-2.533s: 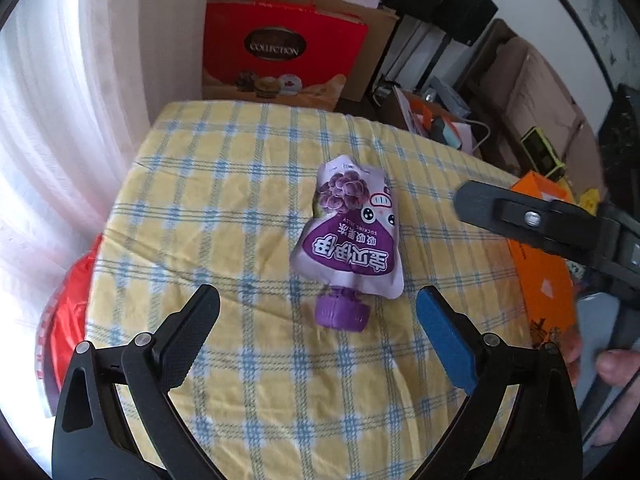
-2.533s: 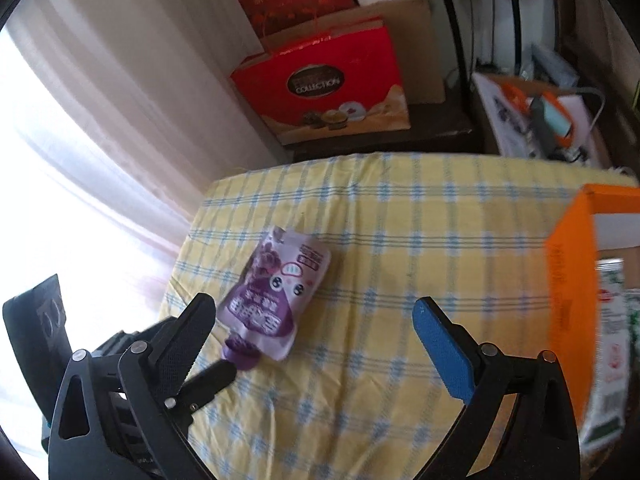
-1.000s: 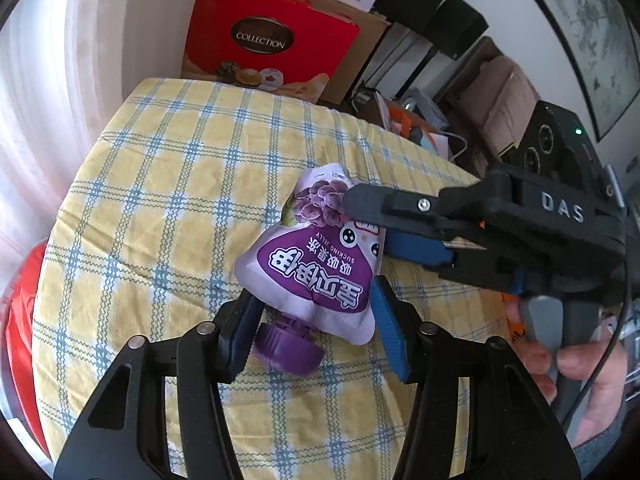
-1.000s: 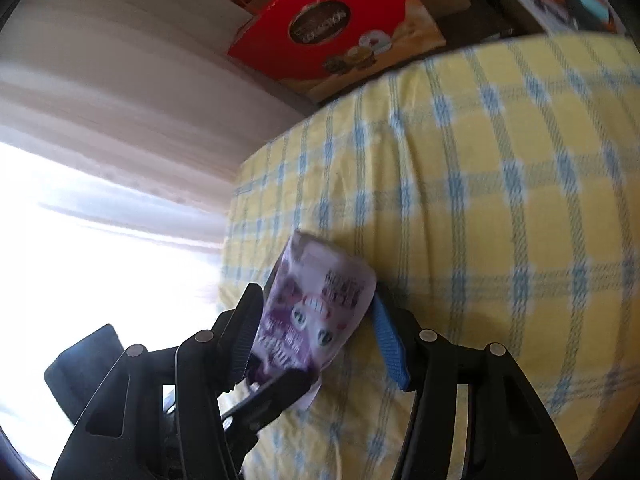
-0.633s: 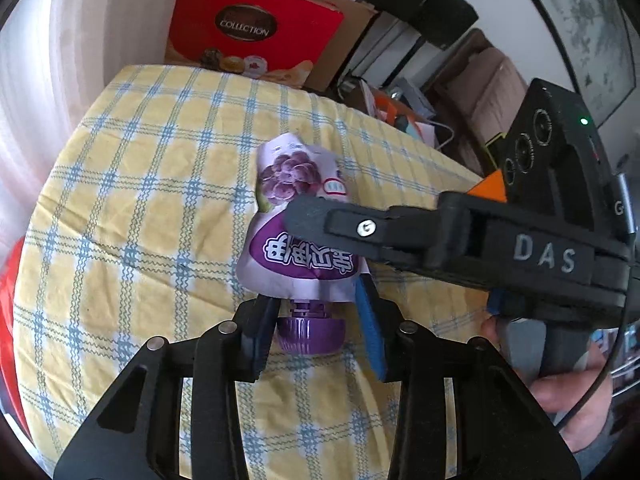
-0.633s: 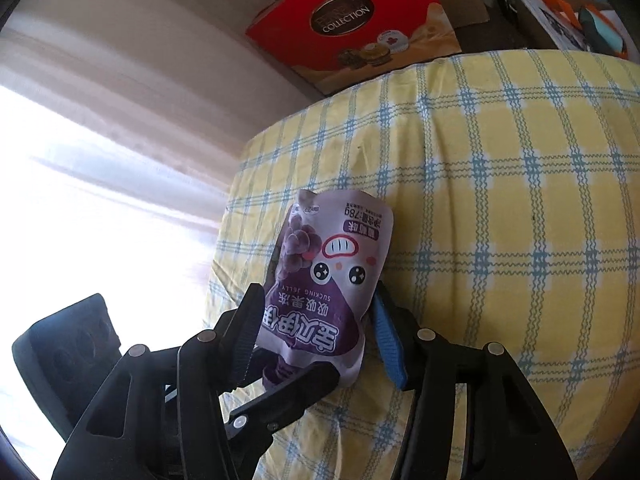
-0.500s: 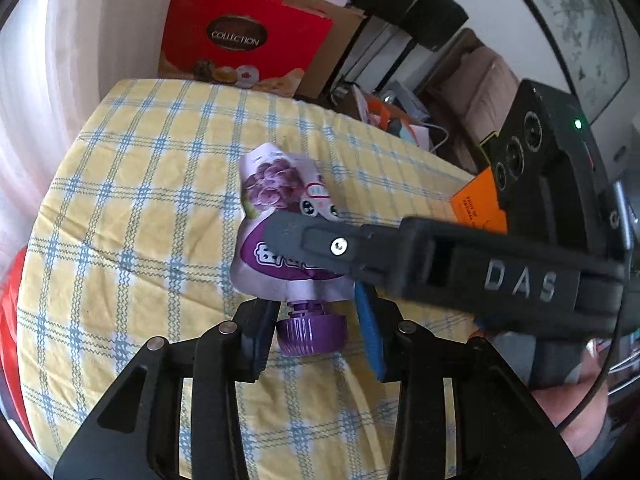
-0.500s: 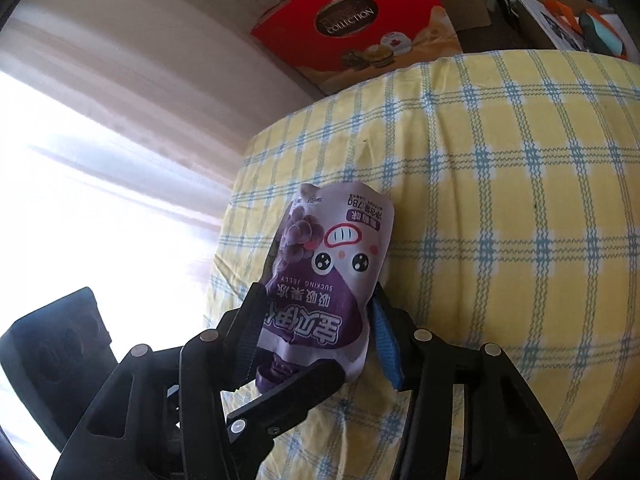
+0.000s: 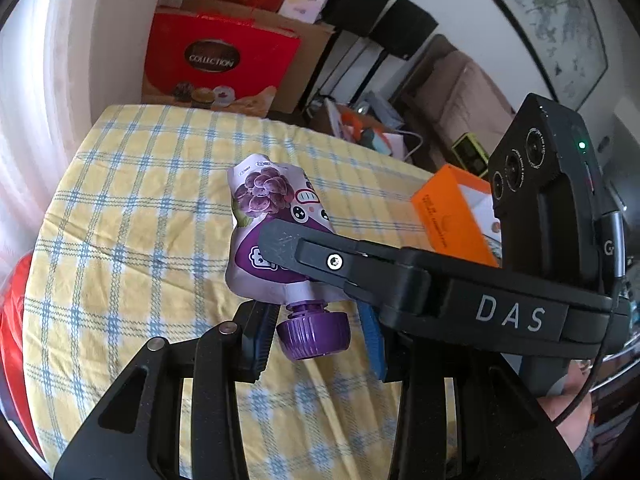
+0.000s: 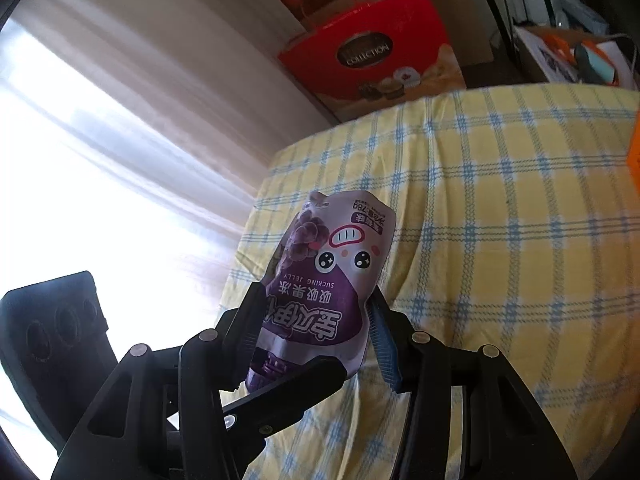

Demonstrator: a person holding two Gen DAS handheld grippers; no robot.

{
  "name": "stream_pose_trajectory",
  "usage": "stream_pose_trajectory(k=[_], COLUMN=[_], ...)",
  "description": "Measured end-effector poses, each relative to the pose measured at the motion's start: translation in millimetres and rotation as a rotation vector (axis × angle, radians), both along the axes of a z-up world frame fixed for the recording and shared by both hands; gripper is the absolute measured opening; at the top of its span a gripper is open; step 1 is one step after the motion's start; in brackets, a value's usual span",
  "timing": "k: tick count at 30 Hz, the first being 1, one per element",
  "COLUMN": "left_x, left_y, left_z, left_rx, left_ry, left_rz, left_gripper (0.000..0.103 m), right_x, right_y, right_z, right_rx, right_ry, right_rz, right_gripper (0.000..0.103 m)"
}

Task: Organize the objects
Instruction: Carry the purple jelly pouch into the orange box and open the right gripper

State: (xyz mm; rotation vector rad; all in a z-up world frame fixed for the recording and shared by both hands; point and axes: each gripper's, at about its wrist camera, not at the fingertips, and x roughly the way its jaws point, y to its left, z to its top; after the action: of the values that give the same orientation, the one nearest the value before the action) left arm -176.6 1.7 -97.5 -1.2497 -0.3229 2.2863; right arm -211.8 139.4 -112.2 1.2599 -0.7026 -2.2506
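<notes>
The purple jelly pouch (image 9: pixel 272 240) hangs above the checked counter (image 9: pixel 132 208), right hand-held gripper (image 10: pixel 316 332) pinching its body, left hand-held gripper (image 9: pixel 316 336) clamping the cap; they should move together toward the orange box (image 9: pixel 452 216).

Left wrist view: looking steeply down along its own fingers (image 9: pixel 262 332) across the checked bench (image 9: pixel 132 216), close to the purple pouch (image 9: pixel 264 216), facing the far red gift box (image 9: pixel 216 64). Right wrist view: aimed down and leftward toward the bright curtain (image 10: pixel 120 128), equally near. Shared: pouch (image 10: pixel 332 280), bench (image 10: pixel 500 220), red gift box (image 10: pixel 372 56), each other's housing.
</notes>
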Motion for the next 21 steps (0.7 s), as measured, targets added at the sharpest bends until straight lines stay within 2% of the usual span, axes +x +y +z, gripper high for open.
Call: stream_pose_trajectory(k=[11,21], left_x=[21.6,33.9], left_y=[34.3,94.6], left_z=[32.0,53.6], left_rx=[0.036,0.043], left_ry=[0.031,0.056], left_rz=[-0.076,-0.169], left_gripper=[0.036,0.036], right_x=[36.1,66.7], right_y=[28.4,92.6], right_z=[31.4,53.1], right_rx=[0.053,0.035], right_ry=[0.055,0.077], right_rz=[-0.06,-0.15], right_gripper=[0.051,0.051])
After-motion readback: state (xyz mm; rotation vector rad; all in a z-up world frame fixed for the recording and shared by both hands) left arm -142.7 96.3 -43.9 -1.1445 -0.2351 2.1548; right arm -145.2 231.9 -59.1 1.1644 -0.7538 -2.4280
